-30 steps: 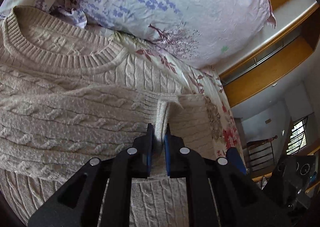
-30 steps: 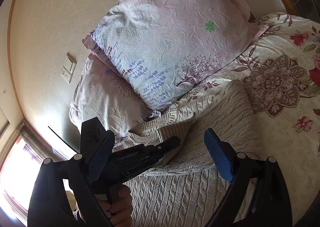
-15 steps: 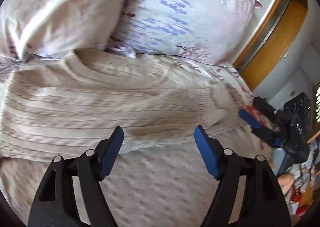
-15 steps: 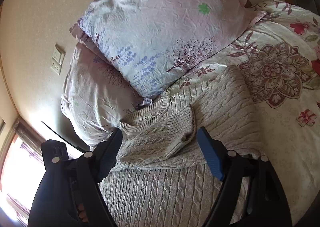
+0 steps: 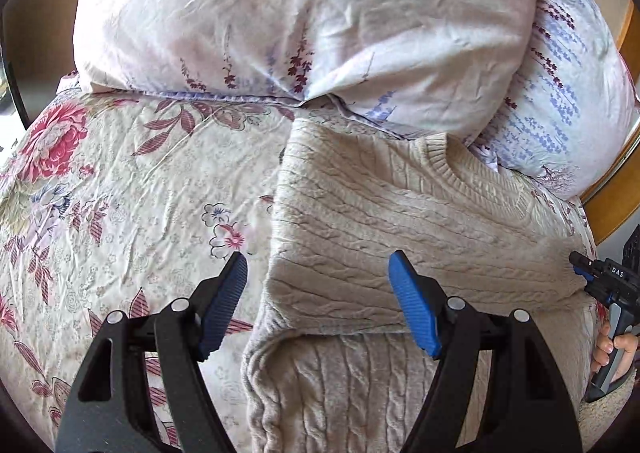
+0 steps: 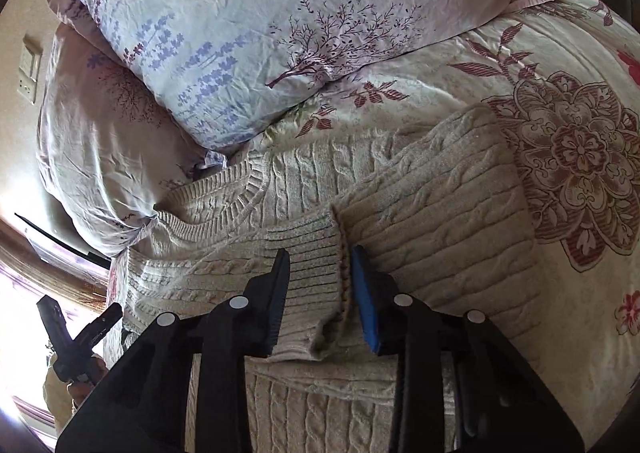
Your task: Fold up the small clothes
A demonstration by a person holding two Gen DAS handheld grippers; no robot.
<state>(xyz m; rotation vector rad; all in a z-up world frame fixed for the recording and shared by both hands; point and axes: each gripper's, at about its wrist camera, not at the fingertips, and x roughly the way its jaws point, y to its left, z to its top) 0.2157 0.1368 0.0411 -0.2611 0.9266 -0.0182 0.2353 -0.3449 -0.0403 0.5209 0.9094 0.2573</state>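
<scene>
Straddling the sweater's point(image 5: 400, 221) left edge, left tool point(image 5: 320, 301) gapes empty; right tool point(image 6: 320, 289) brackets its cuff point(image 6: 308, 273), unclenched.

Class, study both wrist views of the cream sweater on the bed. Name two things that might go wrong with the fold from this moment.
1. The right gripper has its jaws around only the ribbed sleeve cuff; the thick knit may slip out or bunch.
2. The left gripper hangs open above the sweater, holding nothing, so pulling the cuff may drag the folded sleeves askew toward the pillows.
</scene>
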